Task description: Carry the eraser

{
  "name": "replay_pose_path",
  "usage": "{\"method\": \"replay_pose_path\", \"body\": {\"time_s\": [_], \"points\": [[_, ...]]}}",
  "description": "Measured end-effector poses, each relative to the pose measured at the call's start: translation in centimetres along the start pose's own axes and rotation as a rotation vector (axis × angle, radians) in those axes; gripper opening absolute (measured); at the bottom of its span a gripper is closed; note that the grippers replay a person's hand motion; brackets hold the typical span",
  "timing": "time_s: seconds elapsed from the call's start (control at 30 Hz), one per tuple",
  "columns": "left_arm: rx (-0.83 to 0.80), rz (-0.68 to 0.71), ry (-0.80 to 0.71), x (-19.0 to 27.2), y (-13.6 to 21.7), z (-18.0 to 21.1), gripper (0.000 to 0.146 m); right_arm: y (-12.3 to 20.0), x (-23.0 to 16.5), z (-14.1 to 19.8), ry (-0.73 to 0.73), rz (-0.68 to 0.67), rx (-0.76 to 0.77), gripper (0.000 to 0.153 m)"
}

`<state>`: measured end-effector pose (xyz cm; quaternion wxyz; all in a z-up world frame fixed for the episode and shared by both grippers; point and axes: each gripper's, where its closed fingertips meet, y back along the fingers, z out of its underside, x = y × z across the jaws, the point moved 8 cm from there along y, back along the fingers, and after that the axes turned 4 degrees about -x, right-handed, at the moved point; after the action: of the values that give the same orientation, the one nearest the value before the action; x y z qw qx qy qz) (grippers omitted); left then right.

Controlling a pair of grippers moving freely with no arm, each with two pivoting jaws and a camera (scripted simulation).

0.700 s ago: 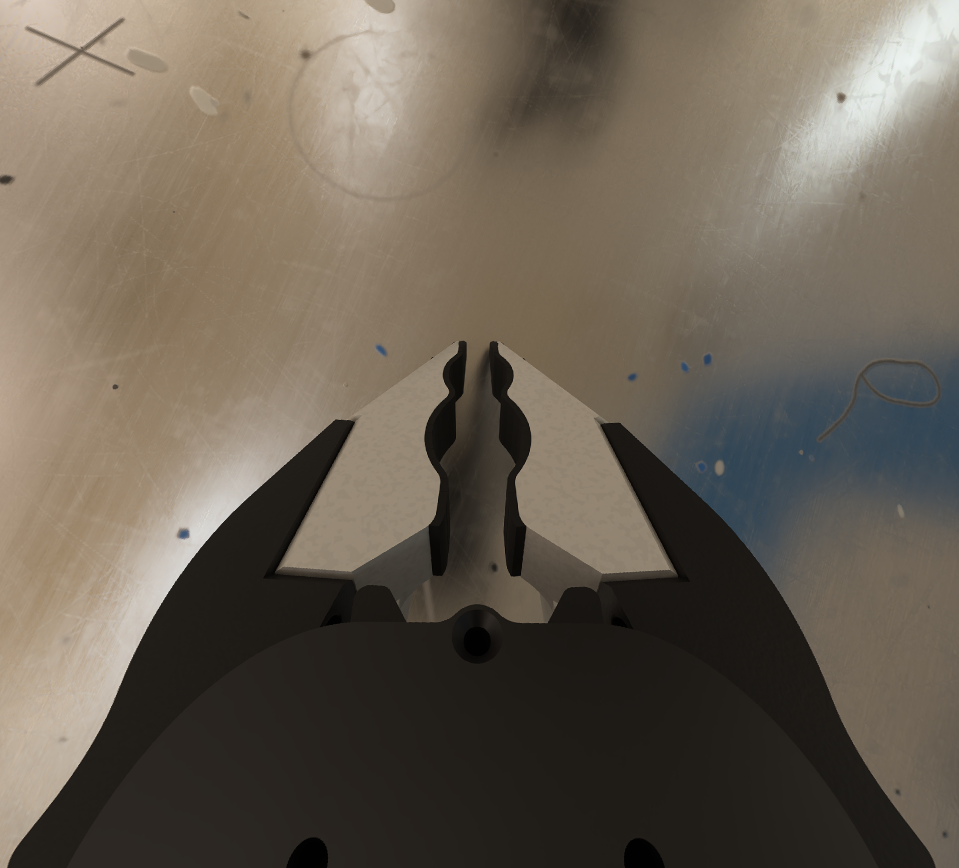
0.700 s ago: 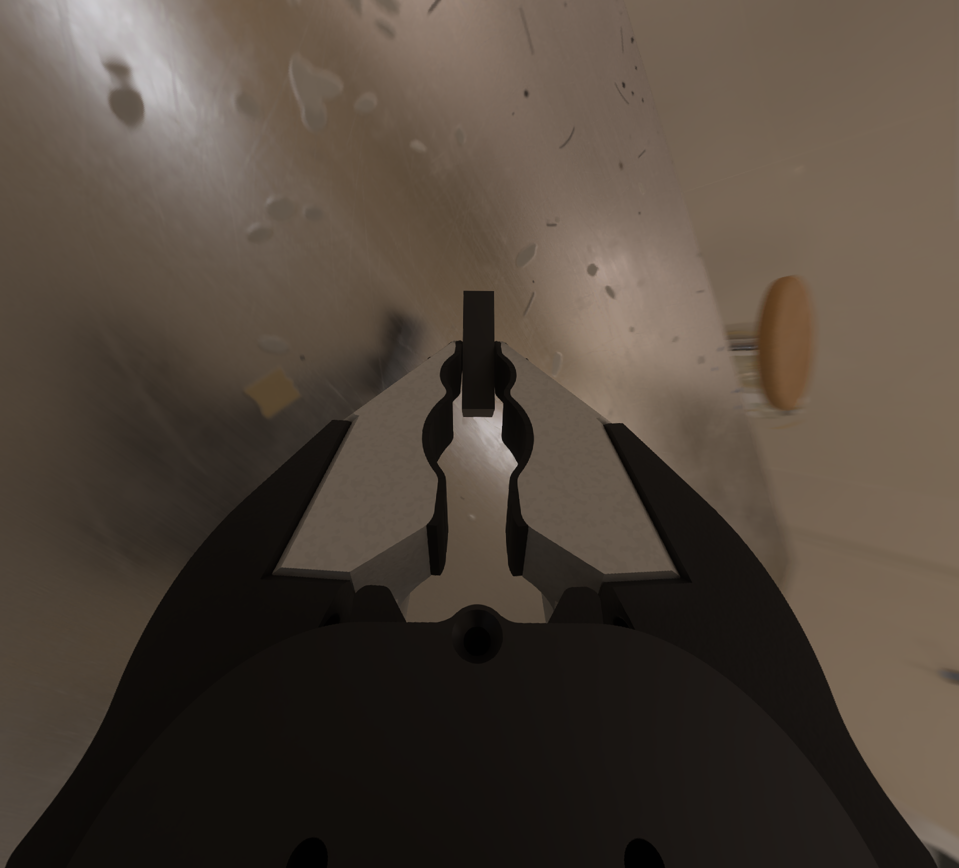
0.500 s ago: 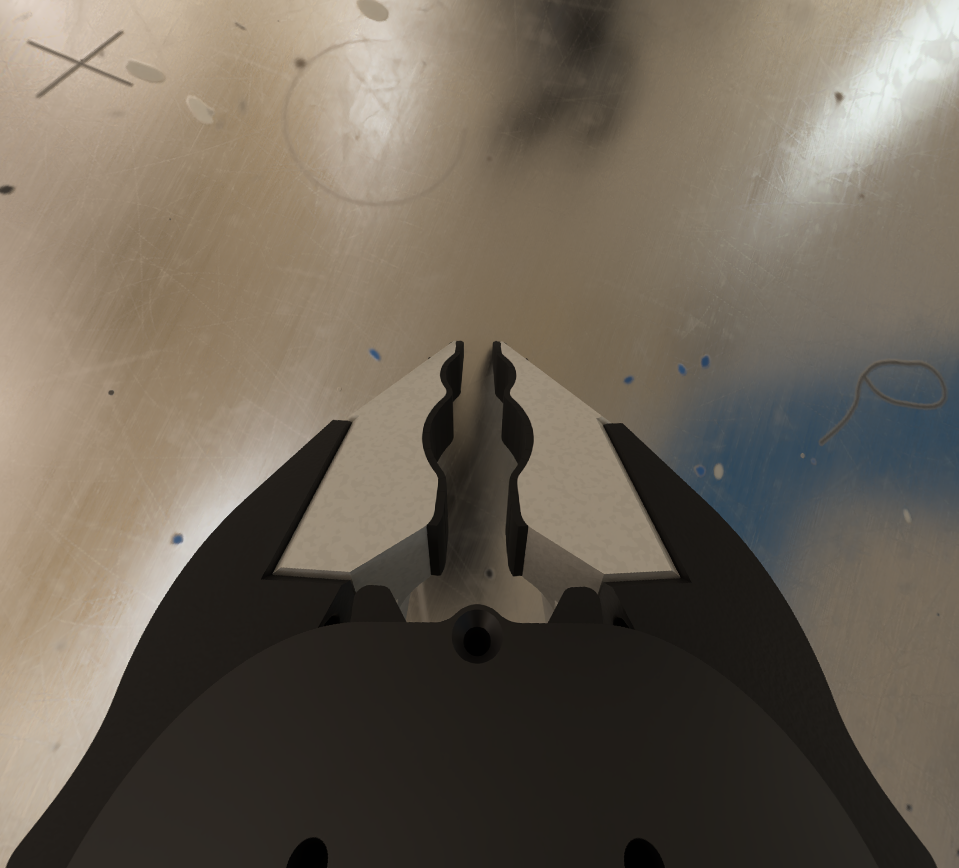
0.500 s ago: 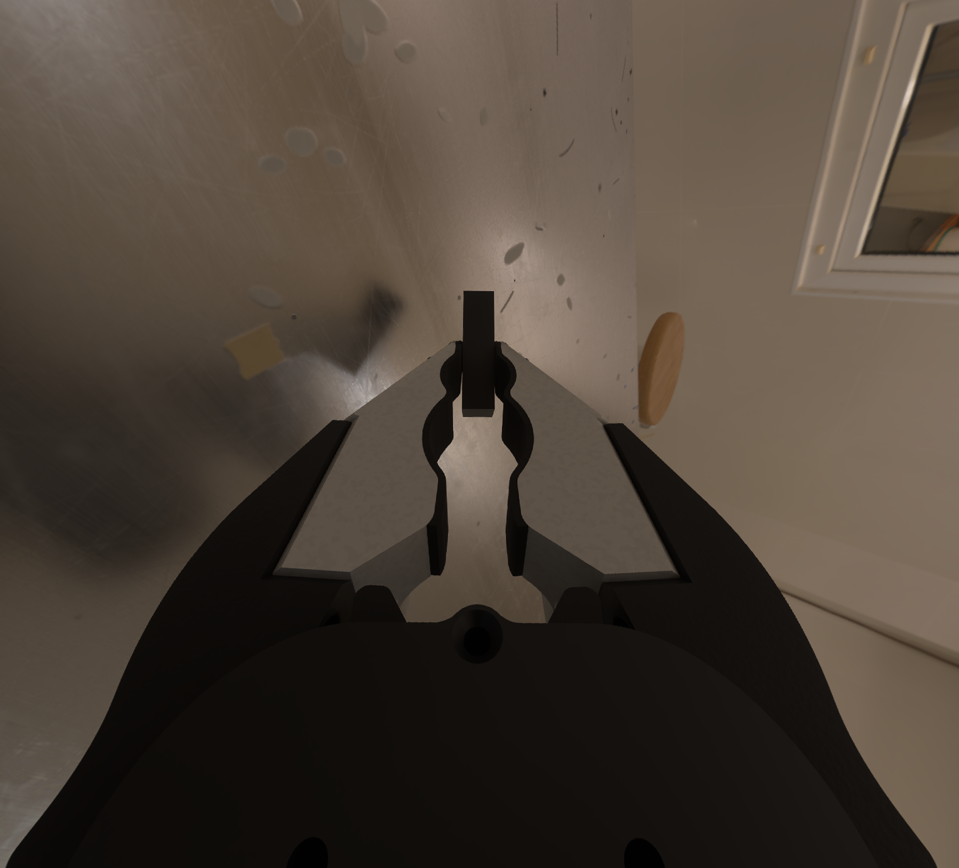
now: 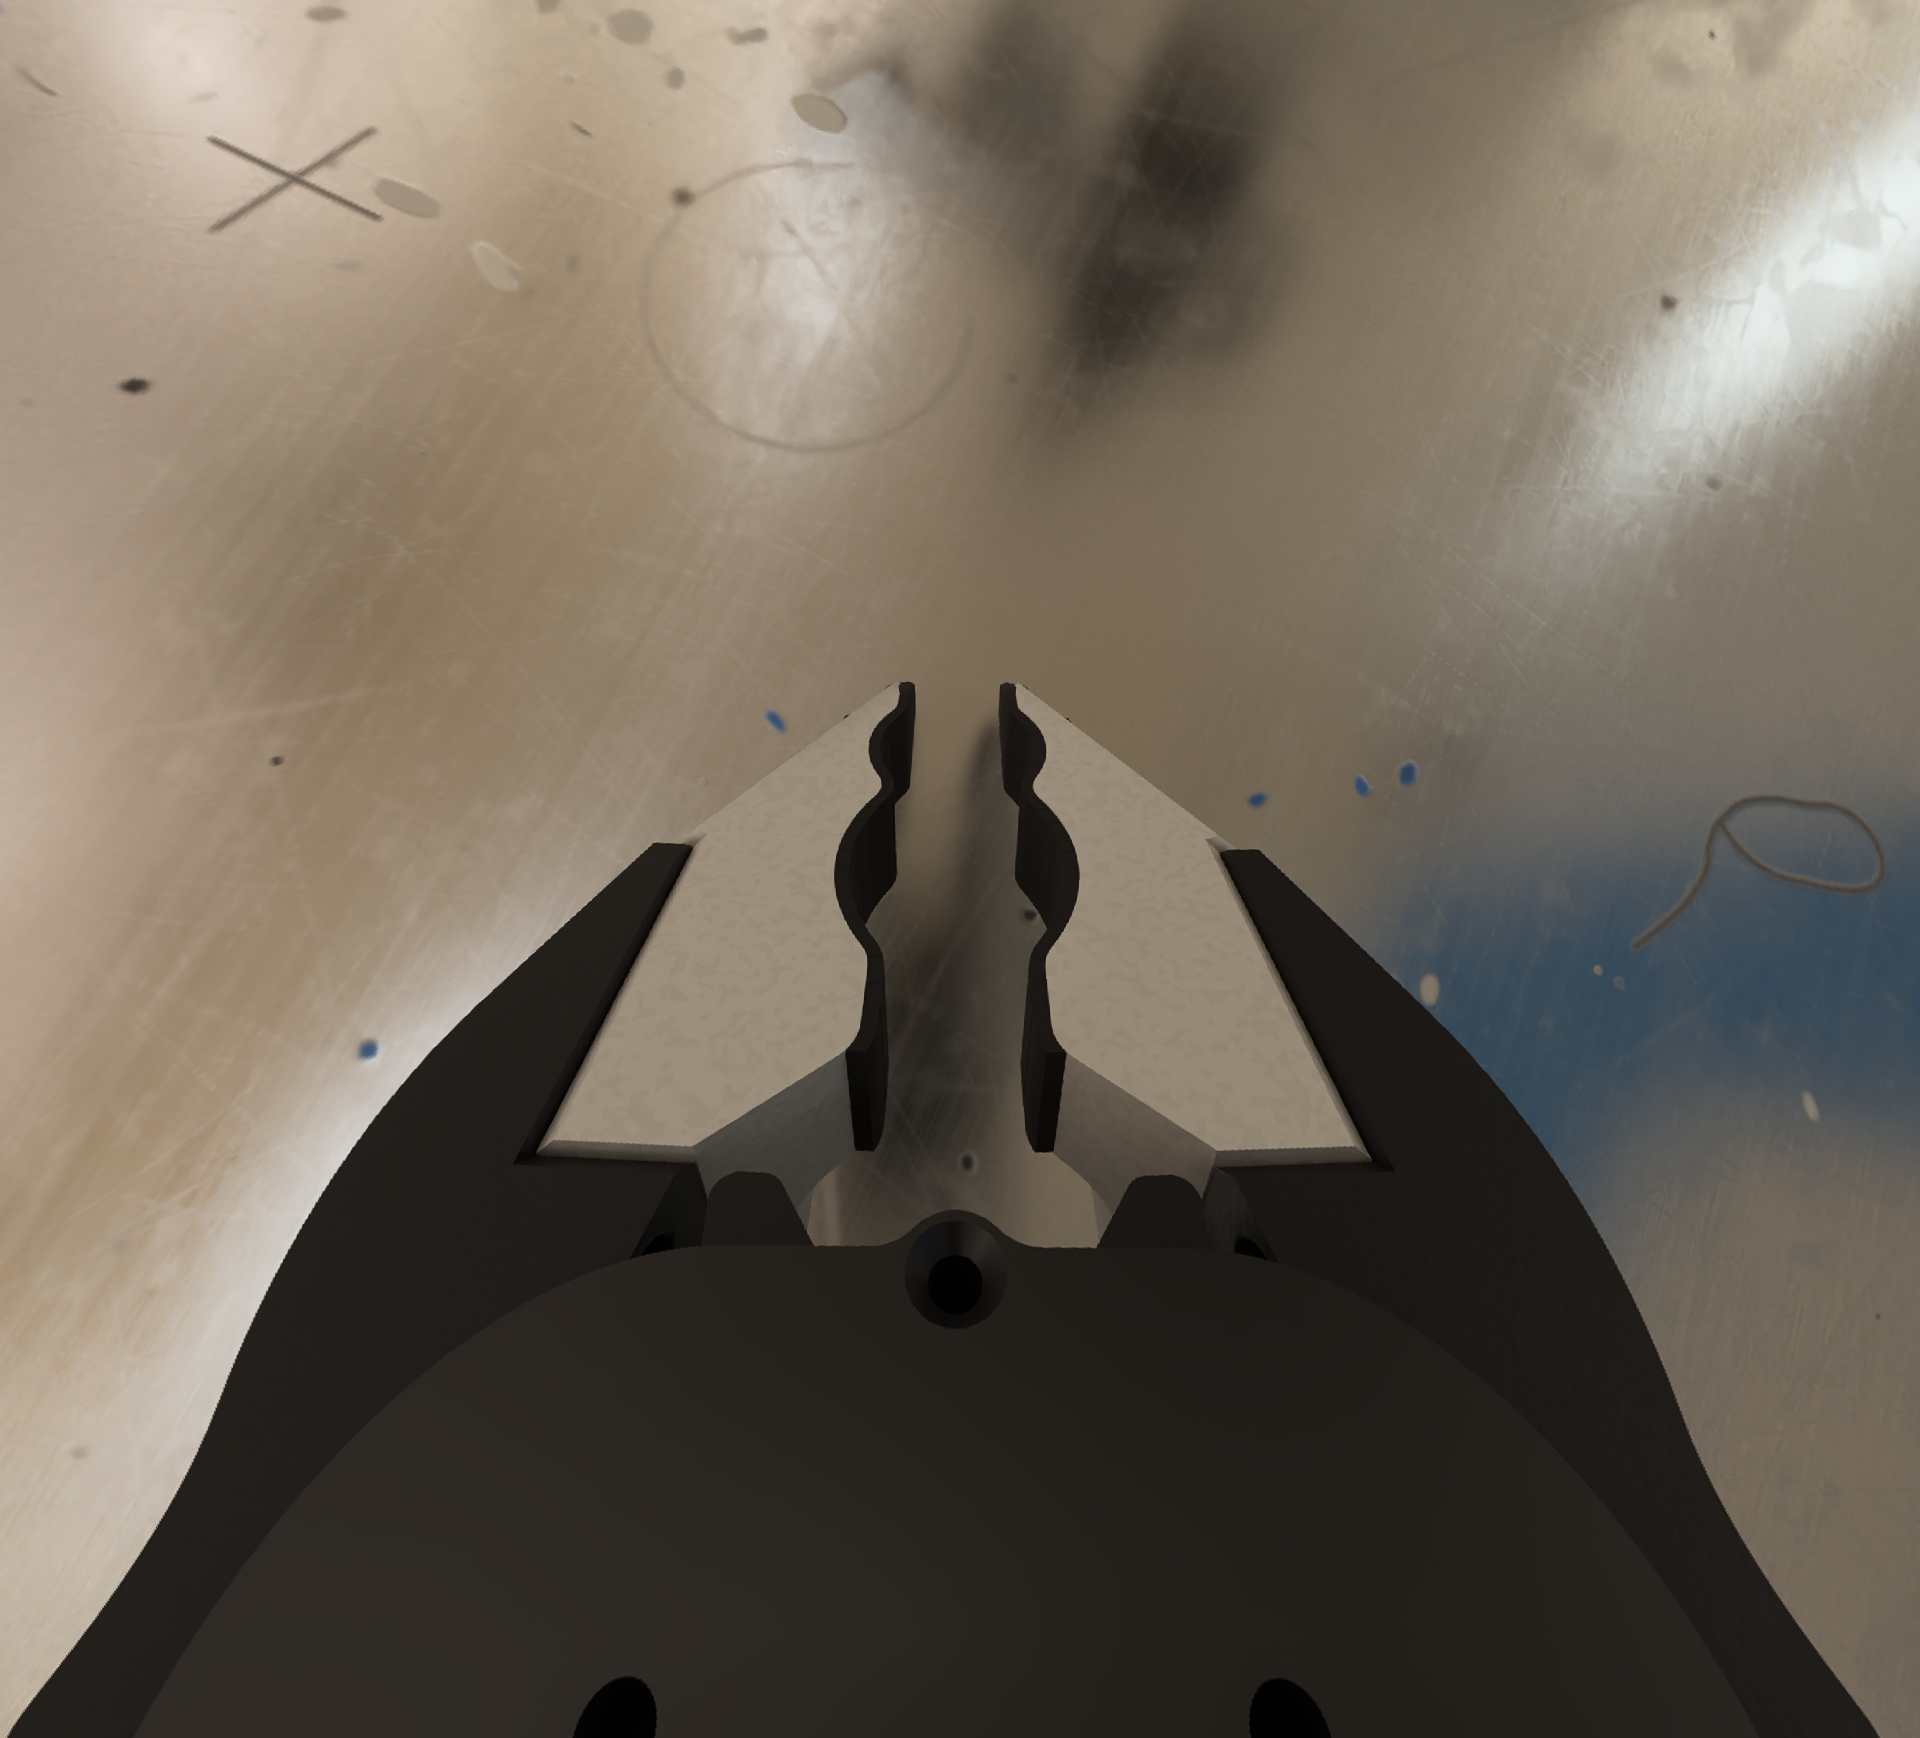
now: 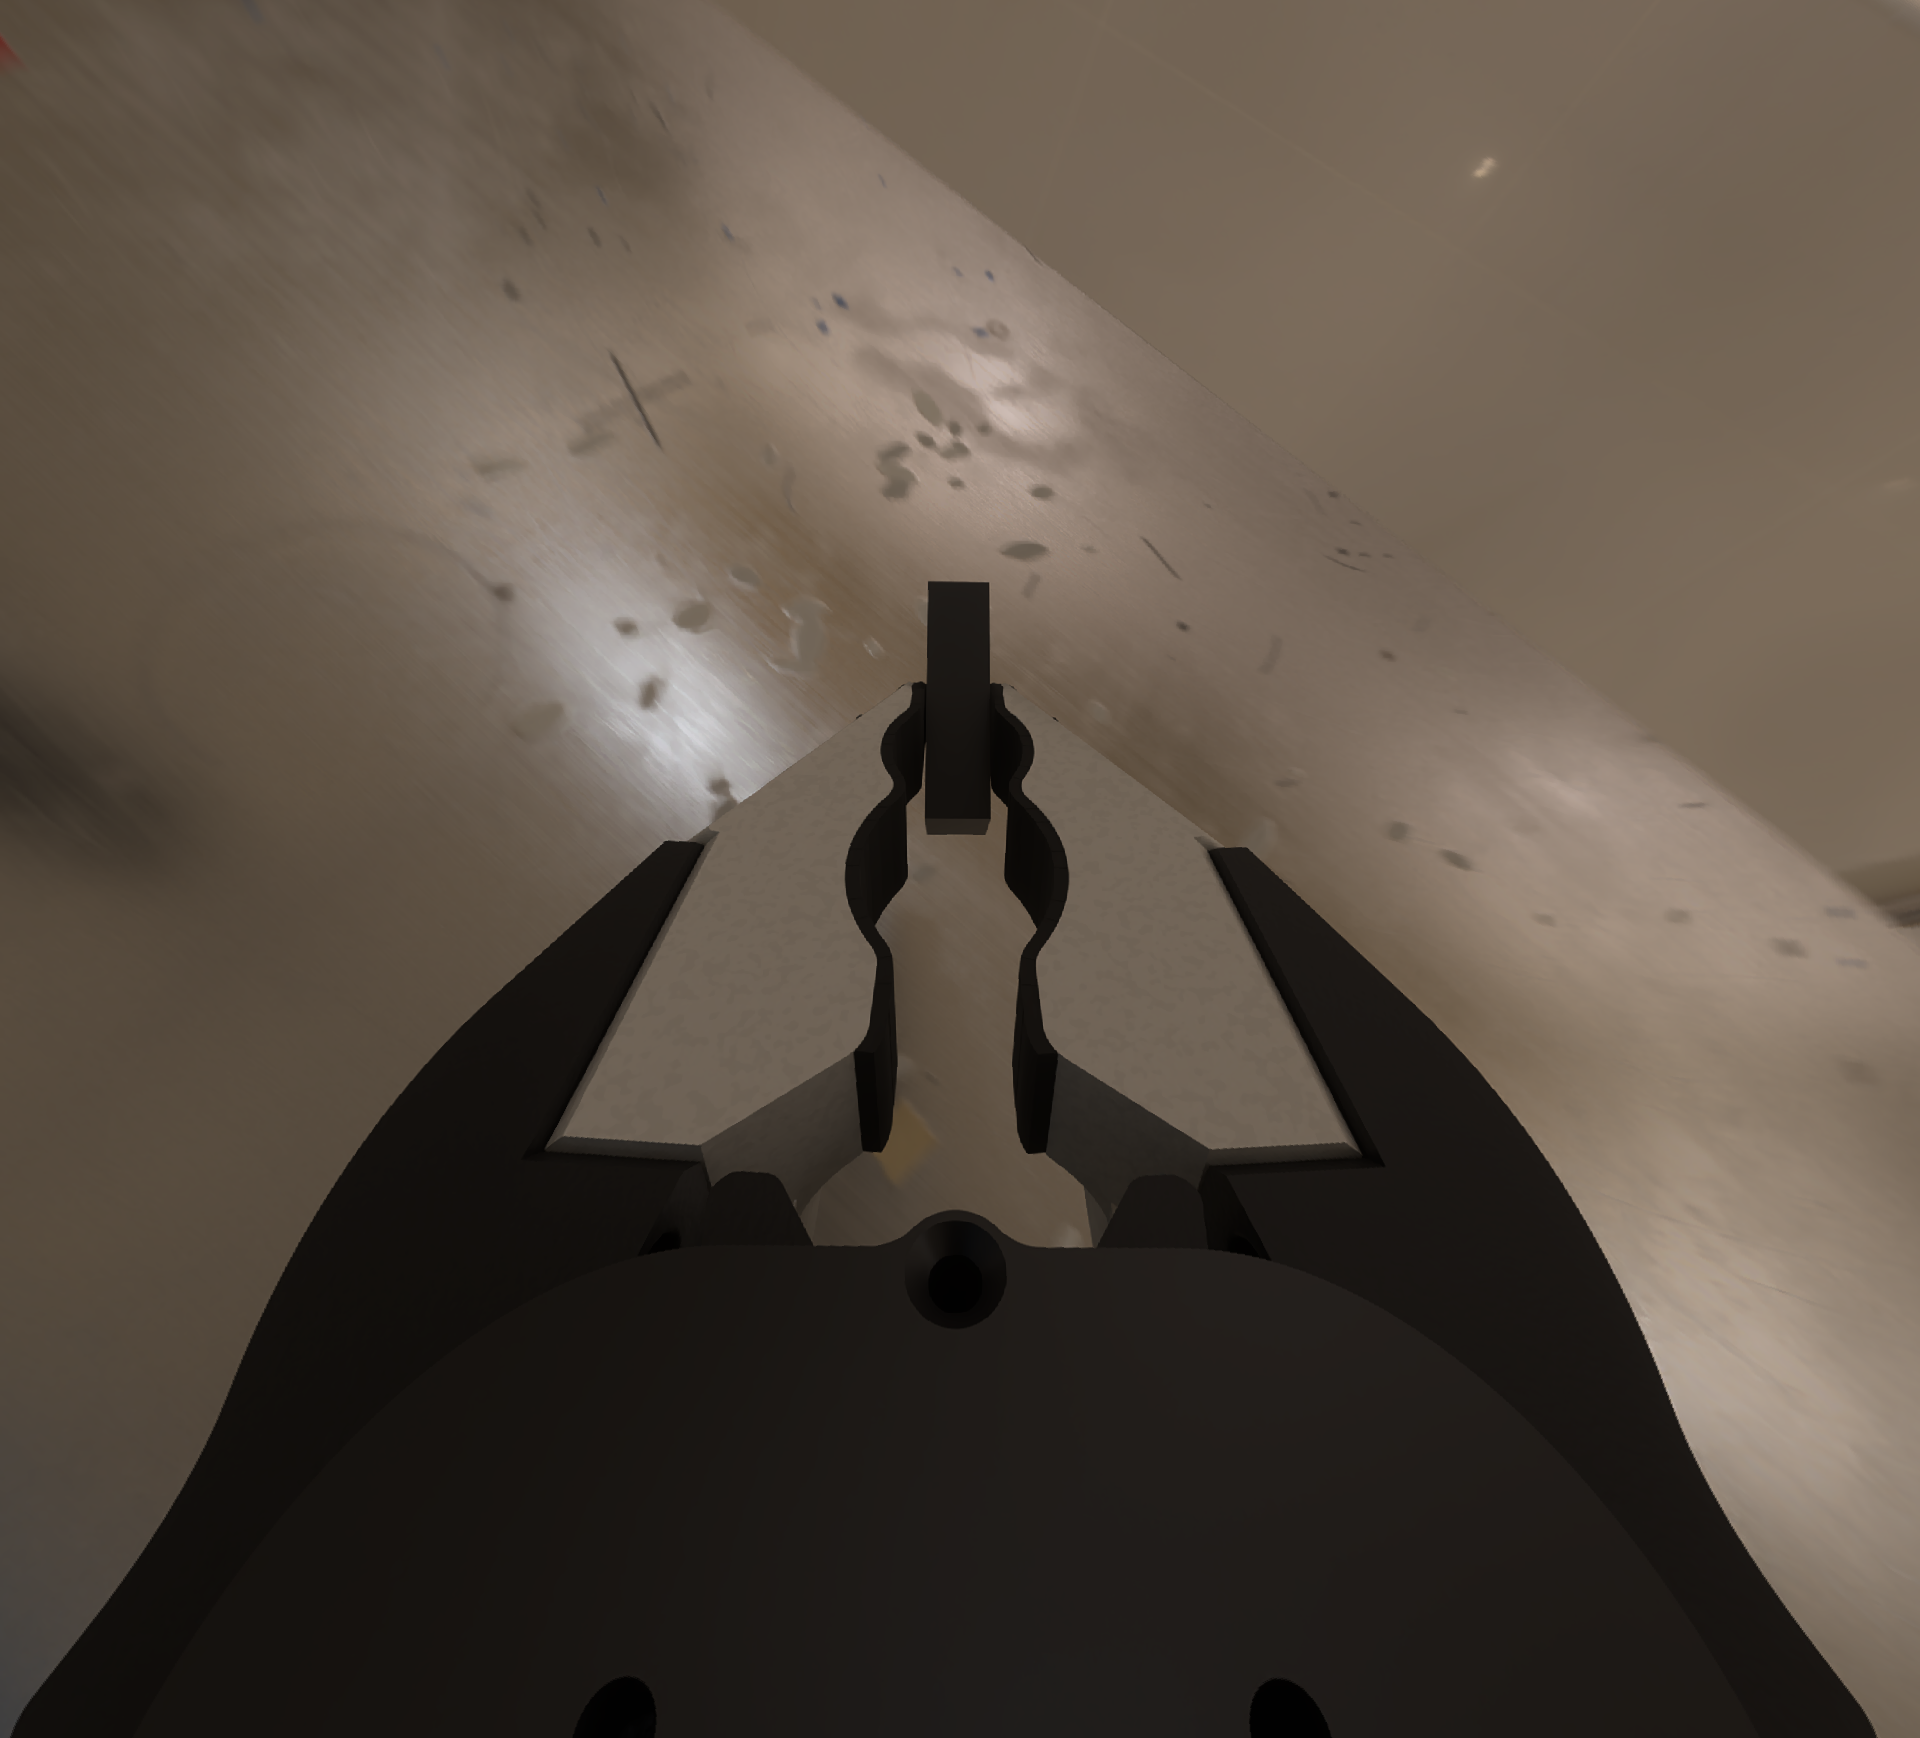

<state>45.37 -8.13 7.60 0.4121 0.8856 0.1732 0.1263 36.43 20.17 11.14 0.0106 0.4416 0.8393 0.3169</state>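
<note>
The eraser point(image 6: 958, 639) is a small dark block, seen edge-on and upright, clamped between the tips of my right gripper point(image 6: 958, 686). It sticks out past the fingertips and hangs in the air above the scratched metal tabletop point(image 6: 520, 649). My left gripper point(image 5: 957, 691) is empty, with its jaws a narrow gap apart. It hovers over the same stained tabletop point(image 5: 520, 597). Neither view shows the other gripper.
In the left wrist view the tabletop carries a scratched cross point(image 5: 293, 179), a ring mark point(image 5: 805, 306), a dark smudge point(image 5: 1164, 234) and a blue patch point(image 5: 1621, 992). In the right wrist view the table's edge point(image 6: 1195, 379) runs diagonally, with a beige wall point(image 6: 1351, 130) beyond it.
The right wrist view has swung sharply with the eraser still held; the round wooden thing and the window frame have left the view. The left jaws have opened slightly.
</note>
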Motion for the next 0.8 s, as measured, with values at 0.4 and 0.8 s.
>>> {"method": "replay_pose_path", "body": {"time_s": [0.4,0.8], "points": [[0.458,-0.252,0.205,-4.5,7.4,1.2,0.015,-2.6,-3.2,-1.3,-0.097,-0.171,0.055,0.011],[0.533,-0.521,0.274,-6.8,8.8,4.2,0.012,-2.7,-4.5,-2.4,-0.071,-0.35,0.074,0.011]]}}
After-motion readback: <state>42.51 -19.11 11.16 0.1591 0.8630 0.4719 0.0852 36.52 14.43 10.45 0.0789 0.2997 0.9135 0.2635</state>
